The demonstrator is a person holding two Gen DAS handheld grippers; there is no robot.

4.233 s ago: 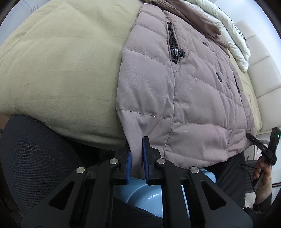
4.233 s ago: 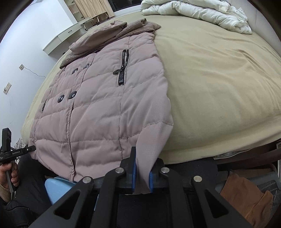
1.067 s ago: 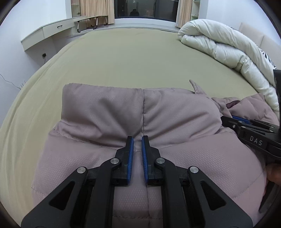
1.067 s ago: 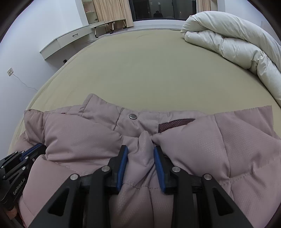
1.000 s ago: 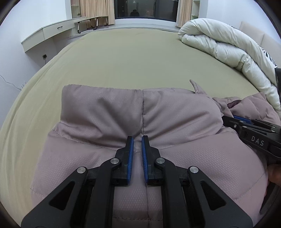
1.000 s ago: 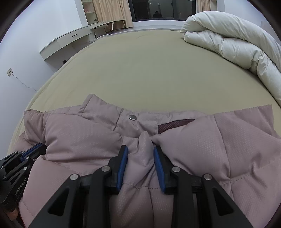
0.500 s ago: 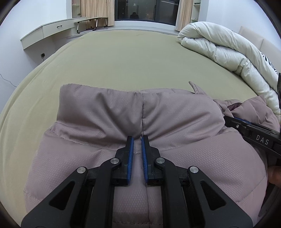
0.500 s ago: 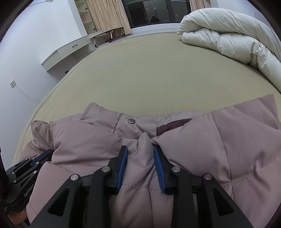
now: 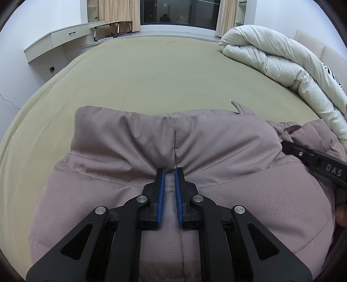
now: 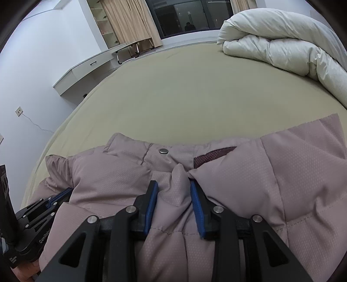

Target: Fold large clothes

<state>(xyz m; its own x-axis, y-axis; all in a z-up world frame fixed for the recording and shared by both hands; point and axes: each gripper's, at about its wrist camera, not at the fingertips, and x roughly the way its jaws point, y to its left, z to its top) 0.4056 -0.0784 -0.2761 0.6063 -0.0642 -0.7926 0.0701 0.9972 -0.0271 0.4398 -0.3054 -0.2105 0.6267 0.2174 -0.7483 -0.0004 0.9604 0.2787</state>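
A mauve quilted puffer jacket (image 9: 227, 151) lies folded over itself on the olive bed (image 9: 151, 71). My left gripper (image 9: 169, 171) is shut on a pinch of the jacket's fabric at a seam. My right gripper (image 10: 173, 184) holds a thicker fold of the same jacket (image 10: 271, 173) between its blue pads, jaws partly apart around it. A metal snap (image 10: 163, 151) and a dark red lining patch (image 10: 208, 158) show just beyond it. The right gripper appears at the right edge of the left wrist view (image 9: 314, 160); the left gripper appears at lower left of the right wrist view (image 10: 43, 206).
A rolled white duvet (image 9: 282, 65) lies at the bed's far right, also in the right wrist view (image 10: 282, 41). A wall-mounted desk (image 9: 65, 41) and a dark window (image 9: 180, 13) stand beyond the bed. The bed's left edge drops toward a white wall (image 10: 28, 91).
Since 4.2 s ago both grippers carried the jacket's hem up over its body, folding it. In the last second both wrists tilted slightly up; the grips are unchanged.
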